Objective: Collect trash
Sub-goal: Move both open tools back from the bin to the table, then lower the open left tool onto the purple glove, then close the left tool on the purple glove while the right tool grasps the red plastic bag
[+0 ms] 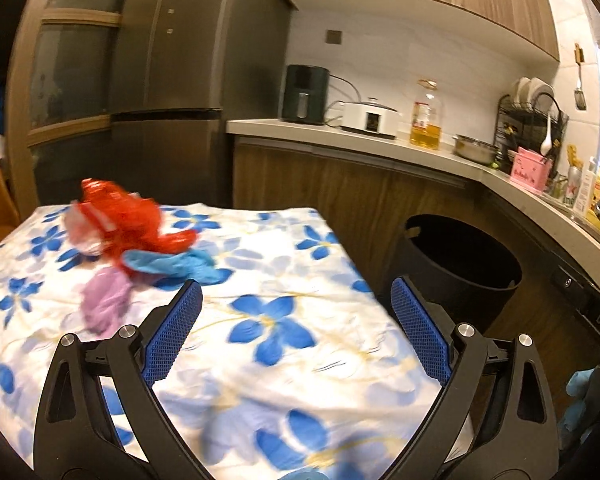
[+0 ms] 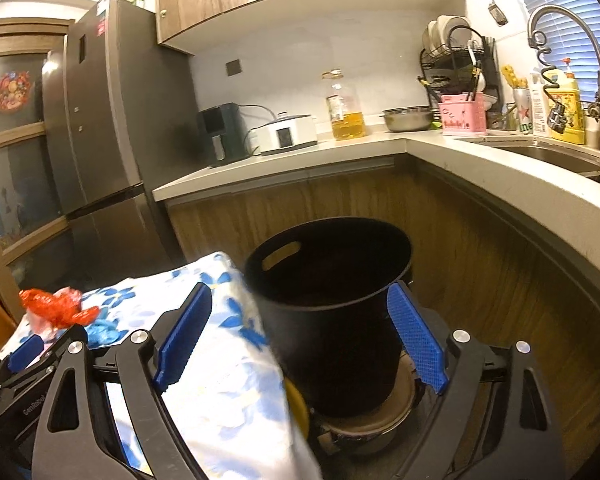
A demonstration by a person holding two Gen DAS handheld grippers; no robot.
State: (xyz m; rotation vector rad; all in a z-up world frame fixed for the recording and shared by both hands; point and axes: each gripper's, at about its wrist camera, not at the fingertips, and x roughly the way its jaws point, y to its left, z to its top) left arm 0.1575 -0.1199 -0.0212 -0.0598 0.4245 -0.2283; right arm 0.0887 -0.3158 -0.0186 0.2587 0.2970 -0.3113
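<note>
**Both grippers wide open, trash pile waiting on the floral cloth**

Nearest the lens, the left gripper [image 1: 296,296] hangs over the flowered tablecloth [image 1: 284,360], its blue-padded fingers [image 1: 172,336] spread wide with nothing between them. Bare cloth fills the gap and the stretch just ahead, so there's open room right up to the pile.

And there's the trash, up at the far left of the table: a crumpled red plastic wrapper [image 1: 128,220] on top, a blue glove [image 1: 176,264] trailing out toward the gripper, and a purple glove [image 1: 104,304] lying nearest, just off the left finger's tip. The three touch or overlap; motion blur smears their outlines.

The table's right edge drops away sharply, and beside it on the floor stands the black bin [image 1: 460,272], mouth open, tucked between table and wooden cabinet fronts [image 1: 340,184].

Over to the right wrist view: the right gripper [image 2: 300,304] is also spread wide, holding nothing, poised just past the table corner. The bin [image 2: 332,320] sits between its fingers [image 2: 416,340], a handle slot on its near rim. The cloth edge [image 2: 236,360] drapes down just beside the bin wall. The curving countertop [image 2: 500,184] hems in the right side.
</note>
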